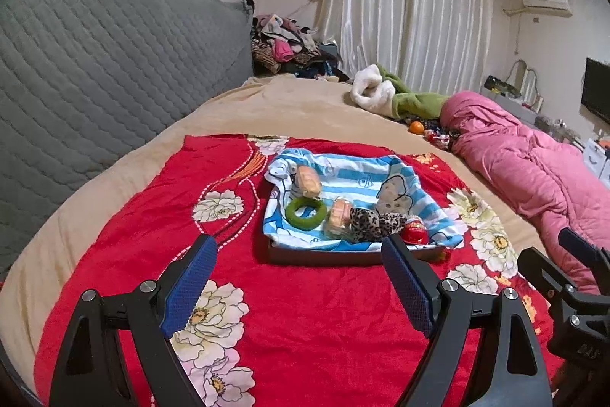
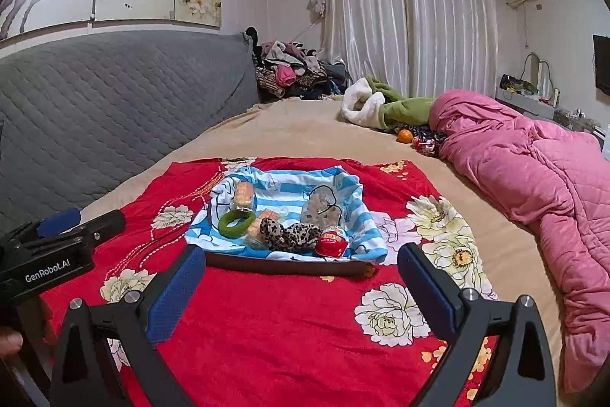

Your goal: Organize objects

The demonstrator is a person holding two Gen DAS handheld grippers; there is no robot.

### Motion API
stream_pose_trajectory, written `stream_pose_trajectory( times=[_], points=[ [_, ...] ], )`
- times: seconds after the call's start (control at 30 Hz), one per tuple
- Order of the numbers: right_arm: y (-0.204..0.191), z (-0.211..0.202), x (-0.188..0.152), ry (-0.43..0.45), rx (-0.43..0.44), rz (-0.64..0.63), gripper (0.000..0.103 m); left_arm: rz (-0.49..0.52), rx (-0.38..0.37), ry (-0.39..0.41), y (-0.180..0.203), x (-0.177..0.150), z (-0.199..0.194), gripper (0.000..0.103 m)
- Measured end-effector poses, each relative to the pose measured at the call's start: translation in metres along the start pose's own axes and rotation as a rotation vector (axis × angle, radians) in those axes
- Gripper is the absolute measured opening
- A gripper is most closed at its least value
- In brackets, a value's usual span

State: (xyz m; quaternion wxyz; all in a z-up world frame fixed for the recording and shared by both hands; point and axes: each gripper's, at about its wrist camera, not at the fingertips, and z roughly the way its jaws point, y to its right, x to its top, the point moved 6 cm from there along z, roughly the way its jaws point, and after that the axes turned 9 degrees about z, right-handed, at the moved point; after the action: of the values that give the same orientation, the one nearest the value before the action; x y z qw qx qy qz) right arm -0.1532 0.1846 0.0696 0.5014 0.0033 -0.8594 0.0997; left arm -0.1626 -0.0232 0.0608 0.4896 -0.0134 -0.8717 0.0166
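A dark tray (image 1: 343, 256) lined with a blue striped cloth (image 1: 354, 174) sits on a red floral blanket (image 1: 305, 311) on the bed, holding a green ring (image 1: 306, 212), a leopard-print scrunchie (image 1: 375, 222), wrapped snacks (image 1: 309, 180) and a red-capped item (image 1: 414, 230). Left hand-held gripper (image 1: 299, 254) and right hand-held gripper (image 2: 301, 264) stand wide, empty, short of the tray. A pink quilt (image 2: 533, 170) lies beside. Only the right view reads "GenRobot.AI" on the left unit.

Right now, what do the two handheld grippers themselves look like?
Both match: the left gripper and right gripper have matte black angular frames with silver round bolts, and each finger carries a flat blue textured pad. The left gripper's black body shows white "GenRobot.AI" lettering in the right wrist view.
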Motion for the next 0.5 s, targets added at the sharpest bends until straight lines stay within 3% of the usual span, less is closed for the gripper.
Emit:
stream_pose_trajectory(
  times=[0.5],
  points=[
    [0.005, -0.006, -0.016, 0.004, -0.011, -0.011, 0.102, 0.020, -0.008, -0.022, 0.010, -0.023, 0.000, 0.089]
  ],
)
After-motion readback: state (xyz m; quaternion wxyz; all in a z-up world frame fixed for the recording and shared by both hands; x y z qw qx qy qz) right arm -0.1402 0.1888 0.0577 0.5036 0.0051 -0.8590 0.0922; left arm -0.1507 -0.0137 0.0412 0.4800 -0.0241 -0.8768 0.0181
